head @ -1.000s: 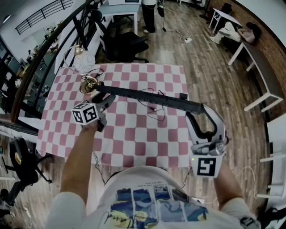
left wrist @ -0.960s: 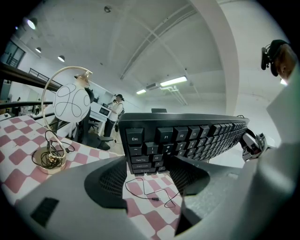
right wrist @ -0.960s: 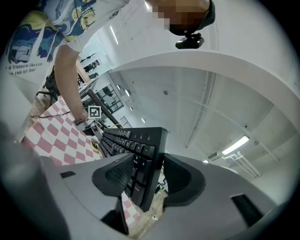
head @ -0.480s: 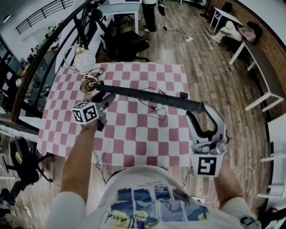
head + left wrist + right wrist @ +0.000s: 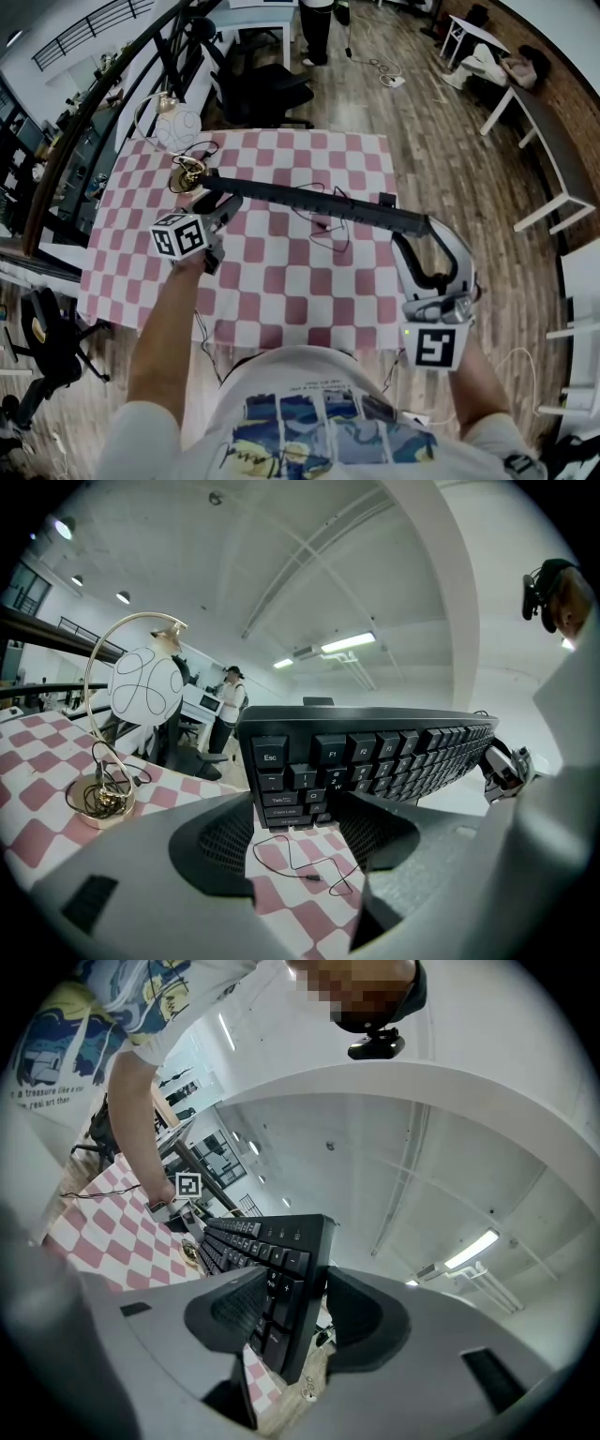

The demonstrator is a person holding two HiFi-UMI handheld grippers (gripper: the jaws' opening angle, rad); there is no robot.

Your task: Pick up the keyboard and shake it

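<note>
So, I've got both ends of the keyboard (image 5: 309,204) pinched: the left gripper (image 5: 295,827) is clamped on the Esc end and the right gripper (image 5: 281,1316) on the number-pad end, with the board tipped on its edge between them, up off the checkered table (image 5: 281,291). Just off to the left of the left gripper there's a globe lamp (image 5: 145,688) on a gold base, pretty close. A thin loose cable (image 5: 300,864) lies on the cloth right under that gripper, and a black office chair (image 5: 267,94) sits past the far edge.
</note>
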